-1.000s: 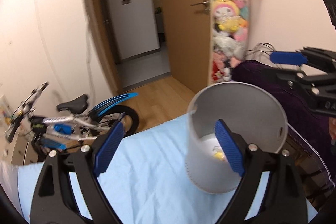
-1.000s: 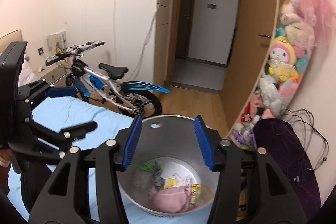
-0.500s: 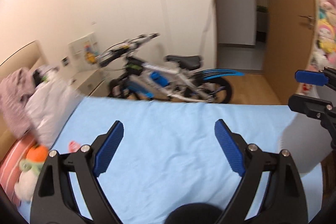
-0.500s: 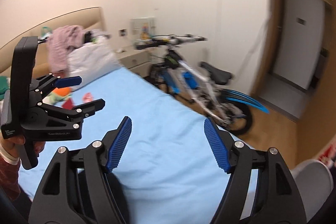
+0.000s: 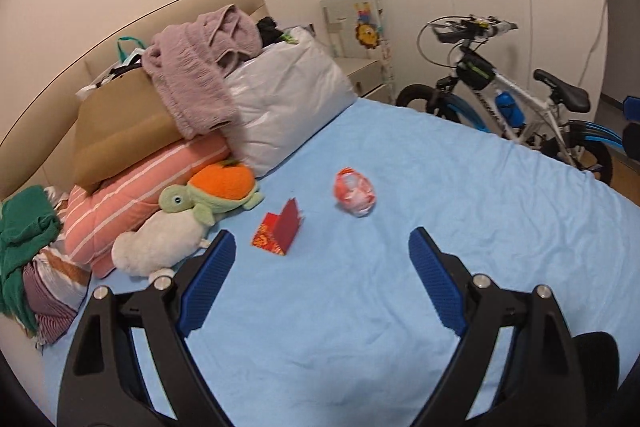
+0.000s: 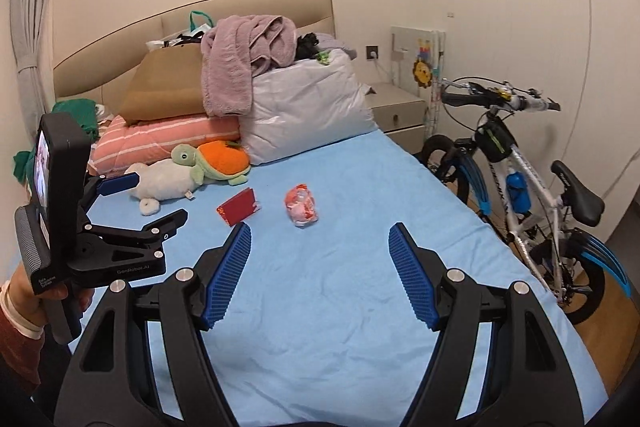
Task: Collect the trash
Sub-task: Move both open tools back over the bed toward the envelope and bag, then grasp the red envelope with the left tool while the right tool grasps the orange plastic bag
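Observation:
A crumpled red-and-white wrapper lies on the light blue bed sheet; it also shows in the right wrist view. A folded red paper packet stands left of it, also seen in the right wrist view. My left gripper is open and empty, above the sheet just short of both items. My right gripper is open and empty, further back. The left gripper also shows in the right wrist view, held in a hand at the left. The bin is out of view.
A plush turtle, striped pillows, a brown cushion, a purple towel and a white bag crowd the headboard end. A bicycle stands along the bed's right side beside a nightstand.
Both grippers swung left from the grey bin at the foot of the bed towards the headboard end. The bin has left both views and the wrapper and red packet have come into view.

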A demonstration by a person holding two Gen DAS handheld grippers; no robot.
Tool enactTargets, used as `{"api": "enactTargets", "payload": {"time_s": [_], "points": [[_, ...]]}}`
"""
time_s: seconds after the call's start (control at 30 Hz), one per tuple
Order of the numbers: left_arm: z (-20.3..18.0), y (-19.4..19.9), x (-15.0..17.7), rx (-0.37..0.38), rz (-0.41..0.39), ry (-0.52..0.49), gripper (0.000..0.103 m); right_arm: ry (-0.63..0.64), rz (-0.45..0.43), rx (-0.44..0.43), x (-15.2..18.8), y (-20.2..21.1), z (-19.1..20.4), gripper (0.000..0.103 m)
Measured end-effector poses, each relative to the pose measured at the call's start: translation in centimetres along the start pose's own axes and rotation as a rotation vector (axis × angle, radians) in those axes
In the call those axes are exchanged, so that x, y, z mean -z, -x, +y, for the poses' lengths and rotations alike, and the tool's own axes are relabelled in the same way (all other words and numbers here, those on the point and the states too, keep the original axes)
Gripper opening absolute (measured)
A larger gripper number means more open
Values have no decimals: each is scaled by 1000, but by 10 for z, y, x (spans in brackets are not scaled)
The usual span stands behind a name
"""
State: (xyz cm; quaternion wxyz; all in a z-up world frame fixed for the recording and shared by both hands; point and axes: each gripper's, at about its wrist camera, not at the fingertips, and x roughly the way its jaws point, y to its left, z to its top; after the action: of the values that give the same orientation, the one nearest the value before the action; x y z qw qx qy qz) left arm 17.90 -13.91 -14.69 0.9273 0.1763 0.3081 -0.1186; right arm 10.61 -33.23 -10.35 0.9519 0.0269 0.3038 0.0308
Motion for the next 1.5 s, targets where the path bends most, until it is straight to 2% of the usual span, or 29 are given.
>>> {"api": "enactTargets", "payload": {"time_s": [0.17,0.3,0.37,0.57,0.73,0.97,1.17,1.5], "points": [[40,-26,14,-56,36,47,88,27,47,-43,-12,-60,23,71],[55,-54,20,-69,60,58,88,60,86,-53,-14,-109,42,71],[59,-70,23,-67,74,62,88,73,95,-51,-14,-130,47,75],[60,-122,29,-57,115,66,88,57,131,-70,-14,-192,48,76],[61,-166,31,-37,146,77,88,66,152,-53,-16,-241,42,76],[60,-226,28,-49,185,88,88,79,212,-34,-15,-318,29,78],[63,-268,26,-66,204,73,88,98,270,-34,-2,-378,29,80],[61,-326,29,-62,226,45,88,130,337,5,20,-453,35,81]]}}
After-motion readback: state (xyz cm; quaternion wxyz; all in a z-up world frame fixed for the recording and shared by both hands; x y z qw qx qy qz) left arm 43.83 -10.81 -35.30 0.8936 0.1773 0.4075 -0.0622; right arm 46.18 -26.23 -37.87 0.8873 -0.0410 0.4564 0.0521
